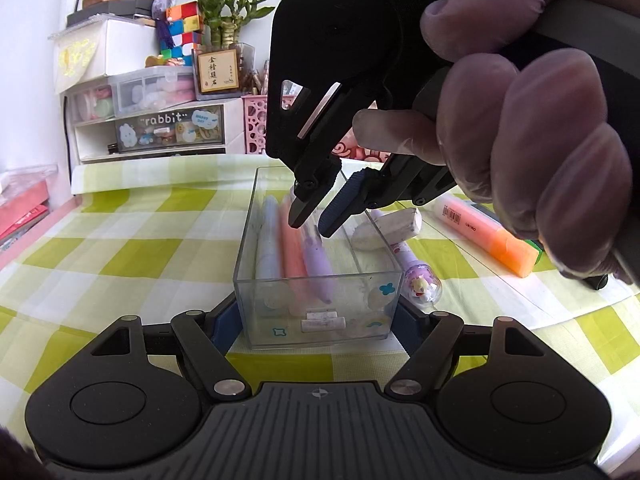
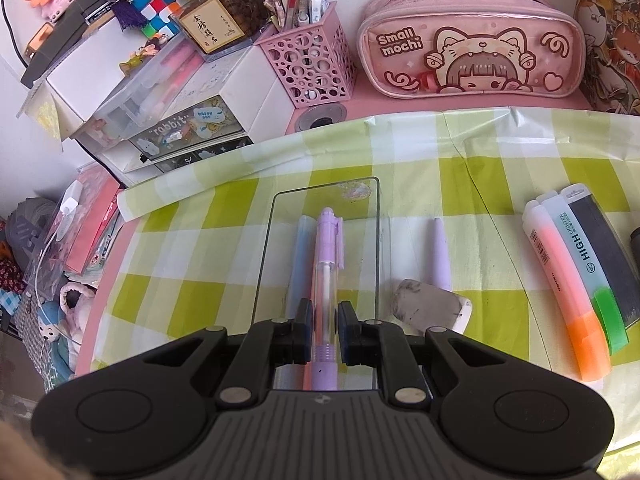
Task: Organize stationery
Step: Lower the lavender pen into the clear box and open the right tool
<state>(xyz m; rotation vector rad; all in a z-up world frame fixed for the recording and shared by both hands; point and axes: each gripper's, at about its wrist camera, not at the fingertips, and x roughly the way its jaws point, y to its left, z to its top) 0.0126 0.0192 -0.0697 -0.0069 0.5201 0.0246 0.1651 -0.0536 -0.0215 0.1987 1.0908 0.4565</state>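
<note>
Clear plastic tray (image 1: 316, 308), light, rigid and likely slippery, is clamped at its near end by the left gripper (image 1: 316, 326), while the right gripper (image 2: 325, 330) pinches a smooth, light purple pen (image 2: 327, 264) at mid-barrel, lowered inside the tray.

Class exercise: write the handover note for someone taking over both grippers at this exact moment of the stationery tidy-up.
Left gripper: clamped on the near end of the clear box, steadying it.
Right gripper: shut on the purple pen, over the box.
Done: blue pen and pink pen lie in the box.
Left: release the purple pen; then the eraser, lilac pen and highlighters, on the cloth right of the box.
</note>
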